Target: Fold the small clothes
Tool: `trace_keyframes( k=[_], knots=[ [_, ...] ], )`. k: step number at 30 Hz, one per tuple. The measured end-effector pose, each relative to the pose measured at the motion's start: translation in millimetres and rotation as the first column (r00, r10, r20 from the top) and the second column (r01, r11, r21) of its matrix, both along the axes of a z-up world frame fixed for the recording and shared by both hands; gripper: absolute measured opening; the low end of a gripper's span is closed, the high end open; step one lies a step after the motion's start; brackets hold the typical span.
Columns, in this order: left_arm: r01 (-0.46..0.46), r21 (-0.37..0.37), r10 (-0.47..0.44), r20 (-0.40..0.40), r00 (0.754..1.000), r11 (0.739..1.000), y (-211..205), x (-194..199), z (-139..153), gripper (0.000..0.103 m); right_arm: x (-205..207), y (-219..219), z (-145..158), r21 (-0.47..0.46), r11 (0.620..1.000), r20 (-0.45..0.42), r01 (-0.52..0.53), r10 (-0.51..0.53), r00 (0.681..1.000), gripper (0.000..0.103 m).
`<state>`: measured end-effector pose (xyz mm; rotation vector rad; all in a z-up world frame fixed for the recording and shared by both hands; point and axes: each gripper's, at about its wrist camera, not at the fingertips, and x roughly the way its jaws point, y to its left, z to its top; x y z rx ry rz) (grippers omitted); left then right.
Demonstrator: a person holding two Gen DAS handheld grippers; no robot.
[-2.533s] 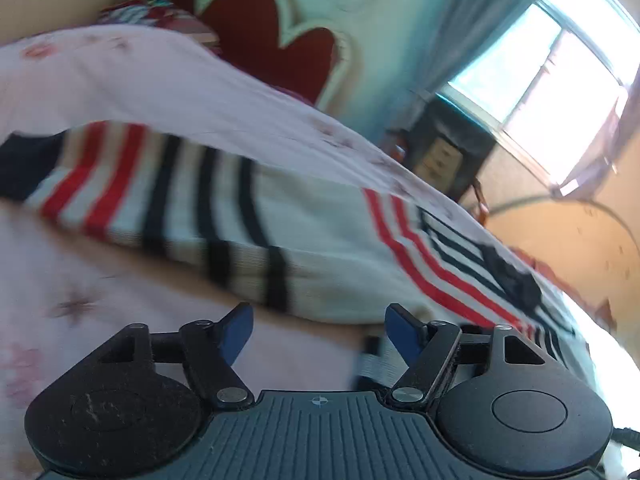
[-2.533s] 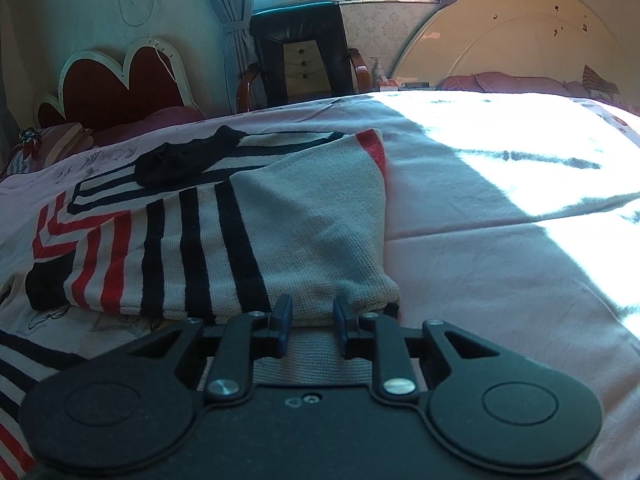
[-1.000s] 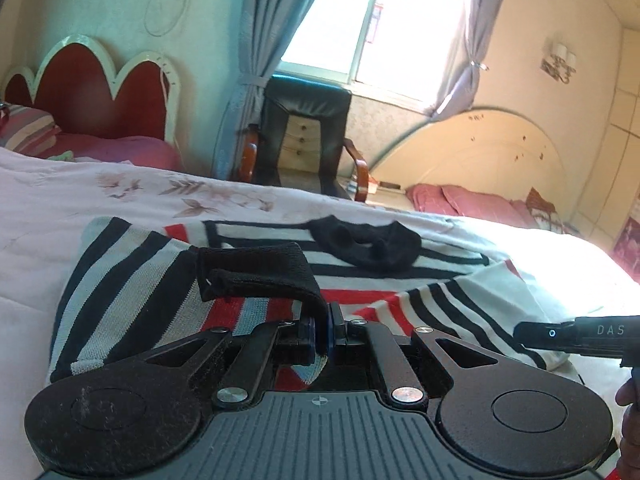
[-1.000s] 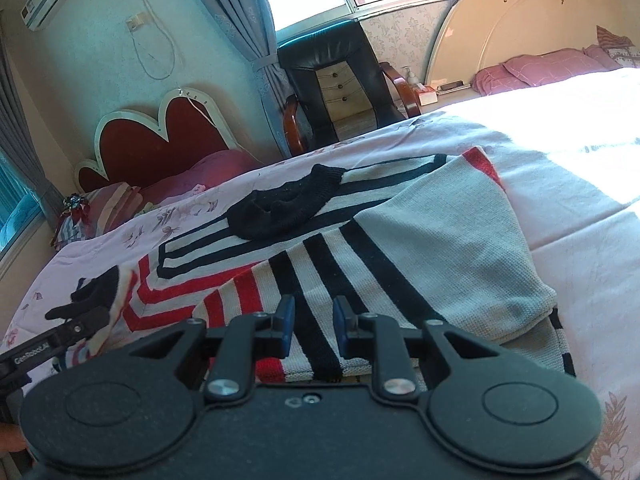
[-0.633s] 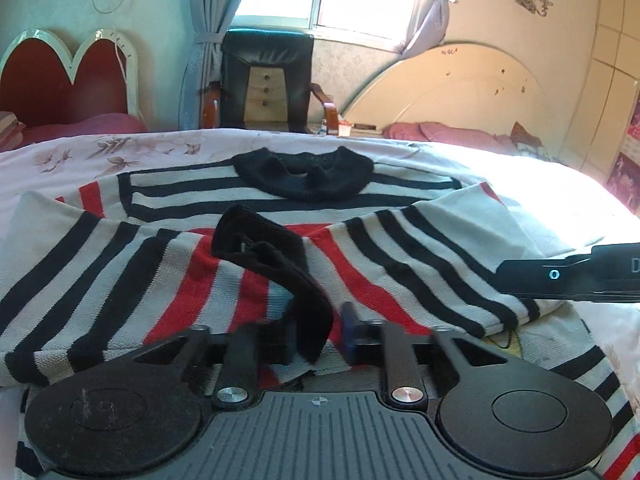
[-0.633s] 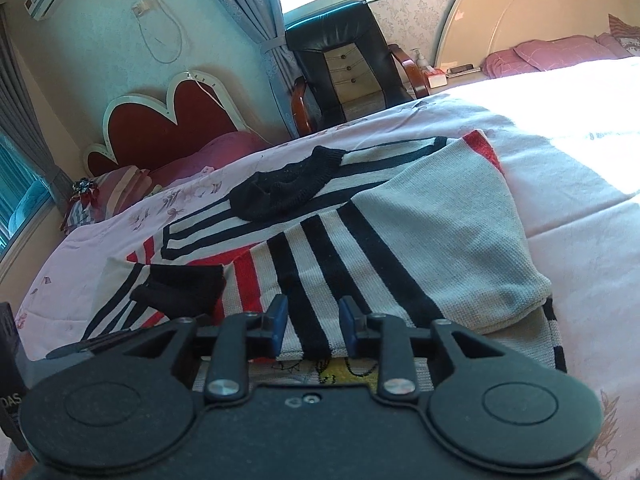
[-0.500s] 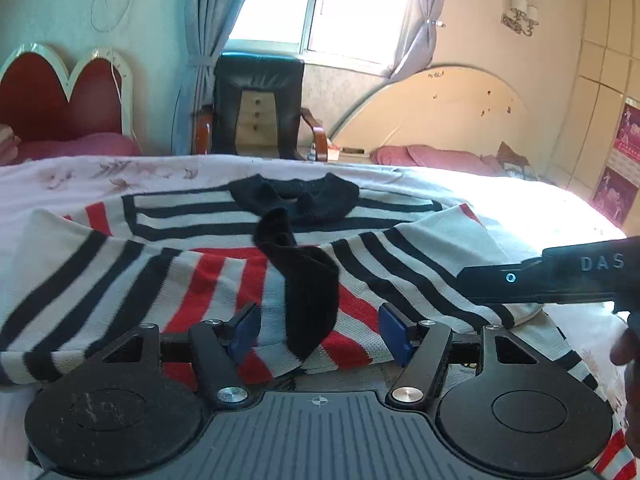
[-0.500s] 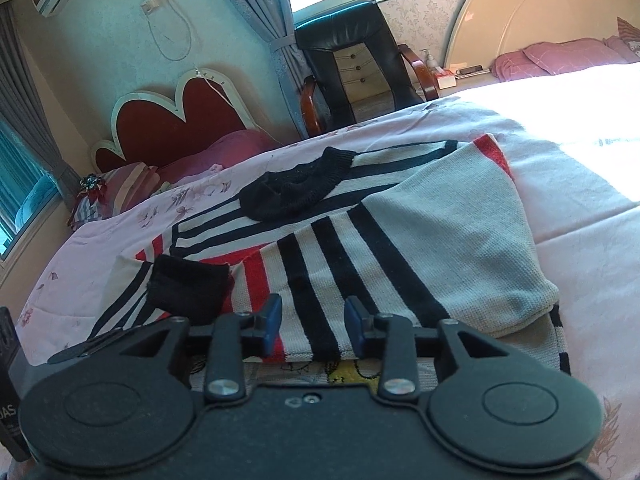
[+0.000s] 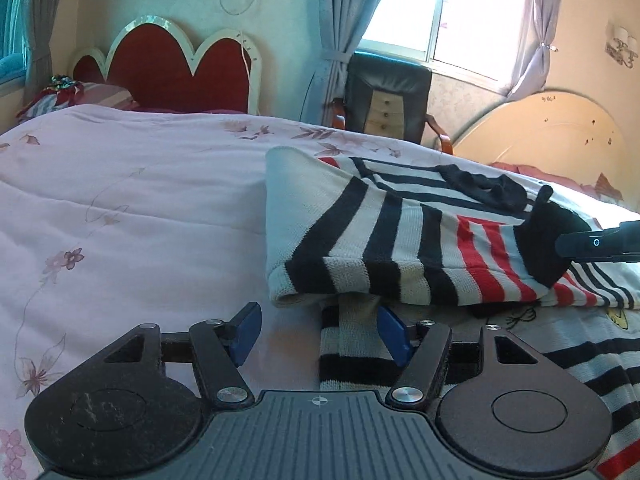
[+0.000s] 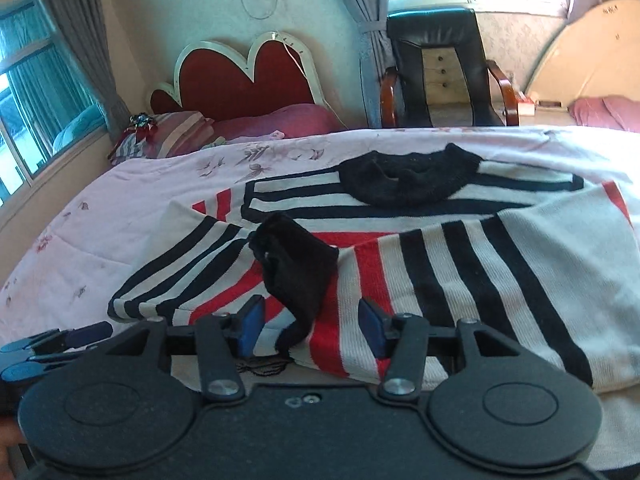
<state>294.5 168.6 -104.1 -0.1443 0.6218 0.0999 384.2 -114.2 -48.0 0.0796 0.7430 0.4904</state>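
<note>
Striped black, white and red knitted sweater [image 10: 460,264] lies on the bed [image 9: 132,208], sleeves folded in; left hand-held gripper [image 9: 316,334] stands apart, right hand-held gripper [image 10: 310,326] has just been opening, both empty. Next, probably grasp the hem.

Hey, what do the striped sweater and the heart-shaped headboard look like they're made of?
Striped sweater: knitted yarn, matte, with visible ribbed rows; whether wool or cotton is unclear. Heart-shaped headboard: dark red panel, probably padded upholstery, inside a glossy cream frame, perhaps painted wood.

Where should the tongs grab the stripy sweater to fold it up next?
Probably the ribbed bottom hem of the stripy sweater, from the near edge. It sticks out flat on the bed below the folded sleeves, right between the open left tongs, so sliding forward would likely catch it.
</note>
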Motion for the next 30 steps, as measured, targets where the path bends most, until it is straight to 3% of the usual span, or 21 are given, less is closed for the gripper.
trace_keyframes(
  k=[2, 3, 4, 6, 10, 14, 17, 21, 22, 23, 24, 27, 30],
  knots=[
    [-0.002, -0.003, 0.002, 0.009, 1.0, 1.0, 0, 7, -1, 0.064, 2, 4, 2, -0.02, 1.0, 0.023, 0.019, -0.018, 1.0, 0.008],
    [-0.001, -0.002, 0.001, 0.013, 1.0, 1.0, -1, 10, -1, 0.063, 3, 1, 5, -0.005, 1.0, 0.032, 0.031, -0.031, 0.999, 0.006],
    [0.0, 0.002, 0.0, 0.015, 1.0, 1.0, -1, 12, -2, 0.061, 4, -3, 9, 0.015, 0.999, 0.045, 0.042, -0.042, 0.998, 0.006],
    [0.001, 0.006, -0.001, 0.013, 1.0, 1.0, -3, 20, -2, 0.045, 1, -12, 17, 0.026, 0.997, 0.082, 0.071, -0.072, 0.994, 0.006],
    [-0.012, -0.001, 0.012, 0.006, 1.0, 1.0, 1, 26, -3, 0.044, -4, -41, 28, 0.04, 0.986, 0.136, 0.162, -0.166, 0.977, 0.006],
    [0.016, -0.003, -0.016, 0.022, 1.0, 1.0, -3, 26, -1, 0.043, 5, -65, 12, 0.027, 0.977, 0.056, 0.212, -0.213, 0.975, 0.006],
    [0.046, 0.024, -0.047, 0.035, 0.998, 0.999, -13, 29, 1, 0.043, 3, -71, 7, 0.041, 0.975, 0.051, 0.217, -0.219, 0.974, 0.006],
    [0.004, 0.041, -0.004, 0.013, 1.0, 0.999, -9, 44, -2, 0.043, 4, -73, 2, 0.047, 0.973, 0.041, 0.227, -0.229, 0.972, 0.006],
    [-0.009, 0.031, 0.008, 0.019, 1.0, 0.999, -5, 46, -3, 0.04, 5, -73, 2, 0.045, 0.972, 0.039, 0.229, -0.231, 0.972, 0.006],
    [-0.014, 0.025, 0.013, 0.028, 1.0, 1.0, -3, 46, -2, 0.025, 6, -73, 2, 0.044, 0.972, 0.04, 0.23, -0.232, 0.972, 0.006],
    [-0.01, 0.016, 0.009, 0.05, 0.999, 1.0, -1, 44, 1, 0.022, 6, -74, 4, 0.045, 0.971, 0.053, 0.233, -0.236, 0.97, 0.006],
    [0.024, 0.082, -0.031, 0.084, 0.996, 0.996, -15, 38, 7, 0.021, -3, -83, 16, 0.054, 0.966, 0.119, 0.253, -0.257, 0.959, 0.006],
    [0.059, 0.09, -0.059, 0.005, 0.998, 0.994, -21, 44, -4, 0.021, 3, -93, 2, 0.004, 0.958, 0.069, 0.287, -0.287, 0.955, 0.006]
  ],
)
